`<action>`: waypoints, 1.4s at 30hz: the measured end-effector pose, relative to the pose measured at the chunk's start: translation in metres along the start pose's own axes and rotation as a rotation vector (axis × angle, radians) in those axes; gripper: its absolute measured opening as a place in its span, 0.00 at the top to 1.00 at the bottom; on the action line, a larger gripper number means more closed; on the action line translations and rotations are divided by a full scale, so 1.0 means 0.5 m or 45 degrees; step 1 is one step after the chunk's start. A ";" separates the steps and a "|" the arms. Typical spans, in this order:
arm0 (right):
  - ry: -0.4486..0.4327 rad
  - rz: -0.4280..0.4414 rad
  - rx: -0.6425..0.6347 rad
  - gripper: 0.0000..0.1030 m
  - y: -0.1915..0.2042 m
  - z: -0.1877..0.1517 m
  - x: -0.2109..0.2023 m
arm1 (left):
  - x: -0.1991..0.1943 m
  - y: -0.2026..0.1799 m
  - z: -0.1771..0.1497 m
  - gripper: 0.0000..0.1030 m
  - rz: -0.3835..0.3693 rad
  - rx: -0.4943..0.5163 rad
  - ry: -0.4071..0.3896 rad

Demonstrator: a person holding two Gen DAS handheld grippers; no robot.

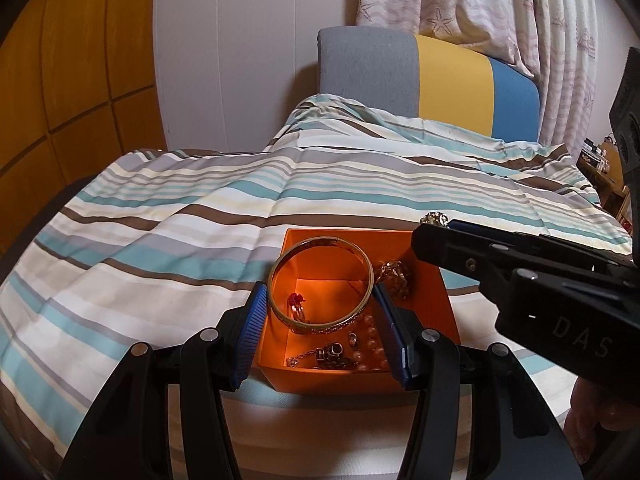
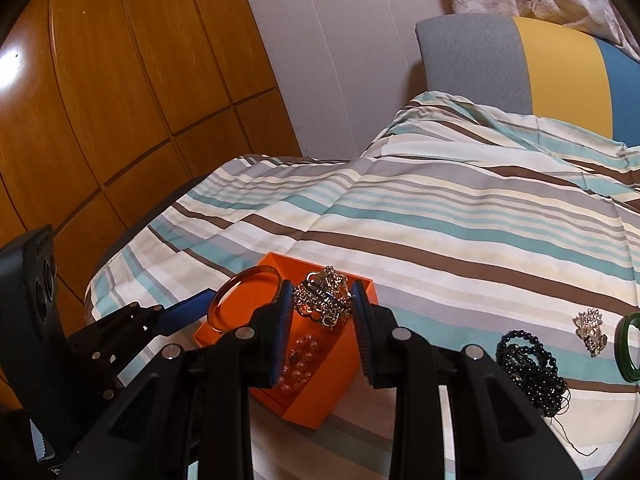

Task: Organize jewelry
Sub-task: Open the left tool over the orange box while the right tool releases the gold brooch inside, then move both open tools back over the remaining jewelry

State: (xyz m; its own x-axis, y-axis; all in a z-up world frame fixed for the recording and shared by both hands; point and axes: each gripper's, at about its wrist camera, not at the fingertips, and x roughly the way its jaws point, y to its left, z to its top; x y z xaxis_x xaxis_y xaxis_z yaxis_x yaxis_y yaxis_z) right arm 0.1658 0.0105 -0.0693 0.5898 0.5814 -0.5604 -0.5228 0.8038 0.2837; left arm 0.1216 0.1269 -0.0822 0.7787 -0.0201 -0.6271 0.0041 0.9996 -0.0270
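Note:
An orange box (image 1: pixel 434 300) sits on the striped bedcover. In it lie pink pearl beads (image 1: pixel 372 340), a charm chain (image 1: pixel 328 354) and a small red piece (image 1: pixel 297 300). My left gripper (image 1: pixel 320 296) is shut on a gold bangle (image 1: pixel 362 264), which it holds tilted over the box. In the right wrist view, the right gripper (image 2: pixel 322 296) is shut on a chunky gold chain piece (image 2: pixel 324 294) above the box (image 2: pixel 316 404). The bangle (image 2: pixel 244 280) shows to its left, with the left gripper (image 2: pixel 188 308) beside it.
On the bedcover right of the box lie a black bead bracelet (image 2: pixel 528 364), a gold brooch (image 2: pixel 592 328) and a green bangle (image 2: pixel 630 344). A grey, yellow and blue headboard (image 1: pixel 400 76) stands behind. A wooden wardrobe (image 2: pixel 120 100) is to the left.

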 end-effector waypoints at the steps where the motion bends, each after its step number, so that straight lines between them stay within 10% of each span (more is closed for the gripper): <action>1: 0.003 0.000 -0.004 0.73 0.001 0.000 0.001 | 0.000 0.000 0.000 0.48 0.001 0.000 -0.001; 17: 0.049 -0.013 -0.061 0.73 0.009 -0.002 0.035 | -0.002 0.002 -0.002 0.48 0.018 -0.005 0.006; 42: 0.010 -0.066 0.063 0.59 -0.041 -0.023 -0.028 | -0.060 0.043 -0.041 0.21 0.067 -0.212 -0.065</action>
State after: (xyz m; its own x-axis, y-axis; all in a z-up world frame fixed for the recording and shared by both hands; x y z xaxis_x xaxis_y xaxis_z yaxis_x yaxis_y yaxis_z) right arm 0.1613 -0.0157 -0.0765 0.6104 0.5380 -0.5814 -0.4605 0.8382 0.2923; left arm 0.0857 0.1485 -0.0801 0.8059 0.0370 -0.5909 -0.1380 0.9823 -0.1268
